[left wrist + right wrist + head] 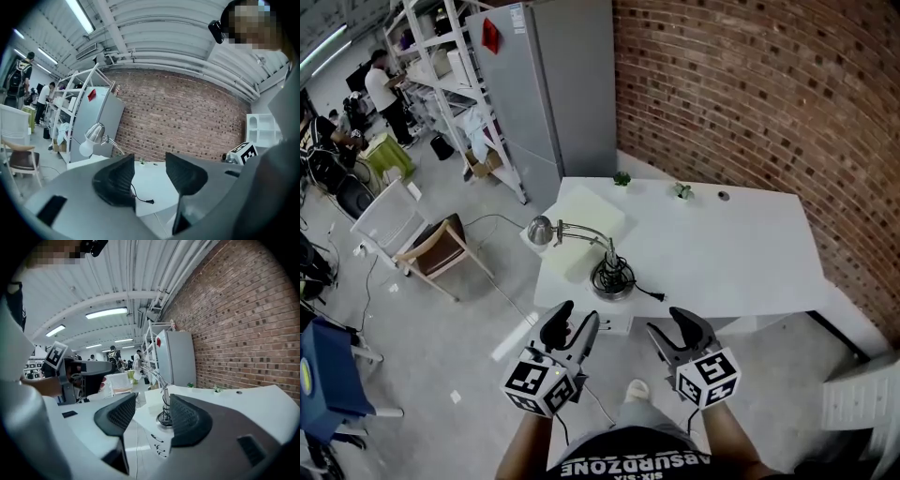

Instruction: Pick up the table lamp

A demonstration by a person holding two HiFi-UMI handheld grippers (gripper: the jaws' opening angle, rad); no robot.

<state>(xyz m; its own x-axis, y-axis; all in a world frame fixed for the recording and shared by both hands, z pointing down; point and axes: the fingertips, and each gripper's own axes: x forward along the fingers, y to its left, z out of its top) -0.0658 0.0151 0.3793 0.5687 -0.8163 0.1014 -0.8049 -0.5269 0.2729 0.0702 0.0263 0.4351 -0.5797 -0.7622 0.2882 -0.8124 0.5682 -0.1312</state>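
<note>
The table lamp point(612, 279) stands on the near left part of the white table point(731, 253). Its round base, with dark cable coiled around it, sits close to the table's front edge. The thin metal arm reaches from the base toward 10 o'clock and ends in a chrome shade hanging past the table's left edge. A pale rectangular pad point(591, 217) lies on the table under the arm. A black cord with a plug point(654, 295) runs from the base toward 4 o'clock and stops at the front edge.

Neither tool touches the lamp. The left gripper point(573, 324) hovers off the table at about 7 o'clock from the base; its own view shows the jaws spread with only bare tabletop and the plug end between them. The right gripper point(677, 330) hovers at about 5 o'clock from the base, its jaws likewise apart and holding nothing; in its view the lamp's base and stem show through the gap, well beyond the pads.

Along the table's far edge, at 12 o'clock, stand two small green plants point(682, 190). A brick wall point(750, 94) runs behind and to the right. A grey cabinet point(553, 84) rises at 11 o'clock, and a chair point(441, 248) stands on the floor at 9 o'clock.
</note>
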